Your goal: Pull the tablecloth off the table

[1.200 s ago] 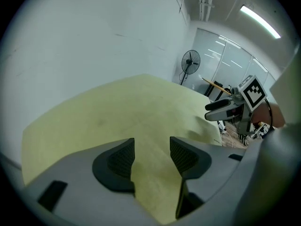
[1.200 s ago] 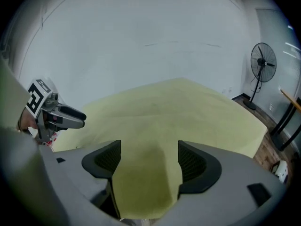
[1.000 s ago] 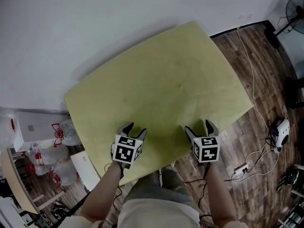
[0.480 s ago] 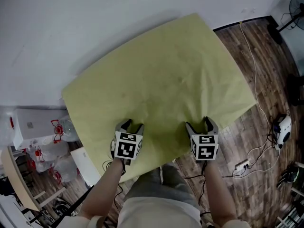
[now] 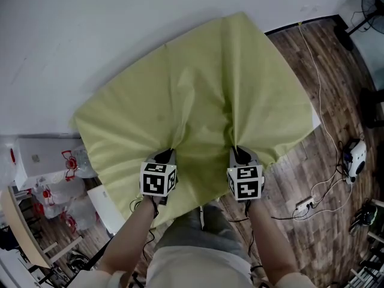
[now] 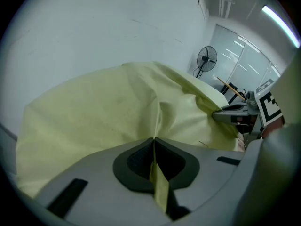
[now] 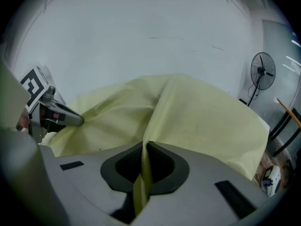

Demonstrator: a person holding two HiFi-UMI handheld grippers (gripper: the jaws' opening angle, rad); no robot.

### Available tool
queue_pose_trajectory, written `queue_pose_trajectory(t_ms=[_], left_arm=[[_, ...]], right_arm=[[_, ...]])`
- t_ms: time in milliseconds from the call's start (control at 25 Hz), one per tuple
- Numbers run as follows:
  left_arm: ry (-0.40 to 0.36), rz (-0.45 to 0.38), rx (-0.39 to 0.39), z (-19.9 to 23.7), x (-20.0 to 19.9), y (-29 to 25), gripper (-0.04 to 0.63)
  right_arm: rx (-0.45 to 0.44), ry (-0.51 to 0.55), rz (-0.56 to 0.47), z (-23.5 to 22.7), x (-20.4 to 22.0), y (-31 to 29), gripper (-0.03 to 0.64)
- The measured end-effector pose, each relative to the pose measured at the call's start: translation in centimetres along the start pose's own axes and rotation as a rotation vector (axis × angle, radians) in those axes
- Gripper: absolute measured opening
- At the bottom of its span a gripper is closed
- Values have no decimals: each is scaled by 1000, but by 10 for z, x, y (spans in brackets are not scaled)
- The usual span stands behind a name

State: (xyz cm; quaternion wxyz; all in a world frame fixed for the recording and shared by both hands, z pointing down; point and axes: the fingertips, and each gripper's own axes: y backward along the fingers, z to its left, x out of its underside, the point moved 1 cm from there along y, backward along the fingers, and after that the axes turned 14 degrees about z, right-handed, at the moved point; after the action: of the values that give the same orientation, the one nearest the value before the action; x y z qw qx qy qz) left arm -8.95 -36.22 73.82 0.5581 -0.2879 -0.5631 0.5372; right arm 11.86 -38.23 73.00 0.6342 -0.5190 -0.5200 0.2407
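Note:
A pale yellow-green tablecloth (image 5: 204,95) covers the table and now lies bunched into long folds. My left gripper (image 5: 167,156) has just been closing and is shut on a pinch of the tablecloth (image 6: 155,126) near its front edge; a strip of cloth runs between the pads. My right gripper (image 5: 238,153) has likewise just closed and is shut on a fold of the tablecloth (image 7: 155,112) to the right. Creases run from both pinches toward the far edge. The table under the cloth is hidden.
A white wall (image 5: 90,35) lies behind the table. Wood floor (image 5: 336,83) with a cable, a power strip (image 5: 304,211) and a small white device (image 5: 355,164) is at right. A fan (image 7: 261,74) stands far right. Plastic bags and white boxes (image 5: 48,167) sit at left.
Both grippers went from open over the flat cloth to shut on it. The cloth has gathered into ridges leading to each gripper, and its far edge has shifted.

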Motion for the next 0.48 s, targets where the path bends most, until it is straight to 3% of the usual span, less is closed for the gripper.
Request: queue_pose_trajectory(t_ms=[160,480], left_arm=[[42,-44,34,2,1,11,20],[63,-152,81,1,-12,58,20]], right_arm=[[-71,-92,-40,5,2,9,32],[-46,42,-71,18,-18,50,31]])
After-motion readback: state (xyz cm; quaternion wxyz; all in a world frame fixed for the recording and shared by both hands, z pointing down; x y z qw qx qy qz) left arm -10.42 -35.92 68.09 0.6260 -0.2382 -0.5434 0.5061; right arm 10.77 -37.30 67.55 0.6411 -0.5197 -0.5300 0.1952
